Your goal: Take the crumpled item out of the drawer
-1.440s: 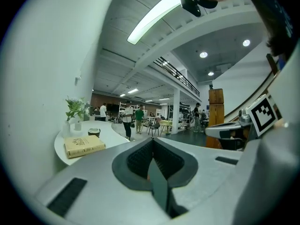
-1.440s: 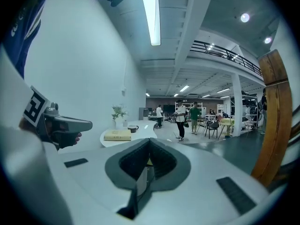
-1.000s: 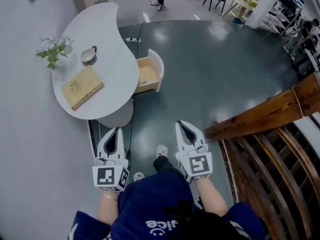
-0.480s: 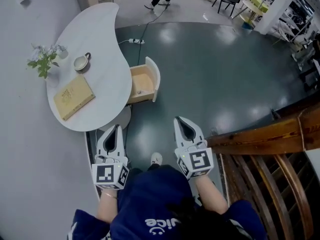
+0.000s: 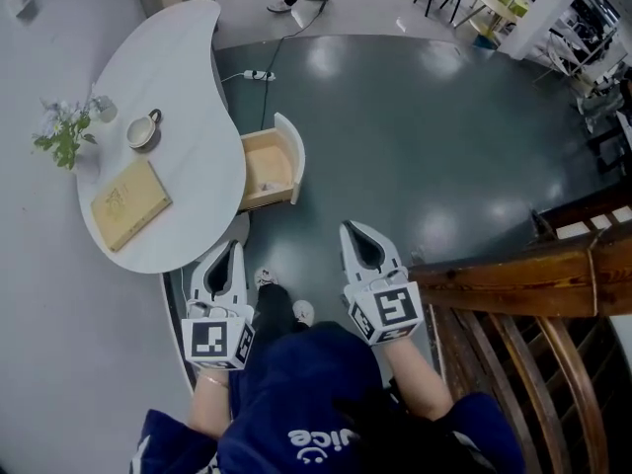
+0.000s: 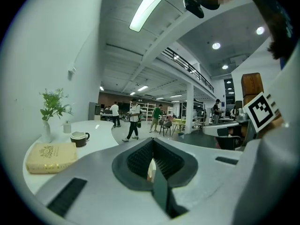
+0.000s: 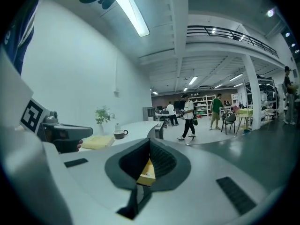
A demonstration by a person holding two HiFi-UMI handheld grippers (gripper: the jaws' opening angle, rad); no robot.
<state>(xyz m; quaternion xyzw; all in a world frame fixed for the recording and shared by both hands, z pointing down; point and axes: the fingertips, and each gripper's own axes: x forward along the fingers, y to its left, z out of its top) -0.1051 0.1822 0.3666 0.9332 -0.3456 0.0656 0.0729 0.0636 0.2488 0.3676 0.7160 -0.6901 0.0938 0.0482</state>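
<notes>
The light wooden drawer (image 5: 269, 169) stands pulled out from under the white table (image 5: 173, 77). A small pale crumpled item (image 5: 265, 186) lies on its floor. Both grippers hang in front of my body, well short of the drawer. My left gripper (image 5: 234, 246) is shut and empty, pointing toward the table's near edge. My right gripper (image 5: 347, 227) is shut and empty too, to the right of the drawer. In the right gripper view the drawer (image 7: 149, 170) shows past the closed jaws, with a tiny white speck of the item (image 7: 146, 174) inside.
On the table lie a yellow book (image 5: 128, 203), a cup (image 5: 142, 130) and a small plant in a vase (image 5: 65, 132). A wooden railing (image 5: 513, 282) runs along the right. A power strip (image 5: 259, 74) lies on the dark floor. People walk far behind.
I have stepped forward: the table and drawer have slid left and a little nearer in the head view. Both grippers kept their pose and stayed shut.
</notes>
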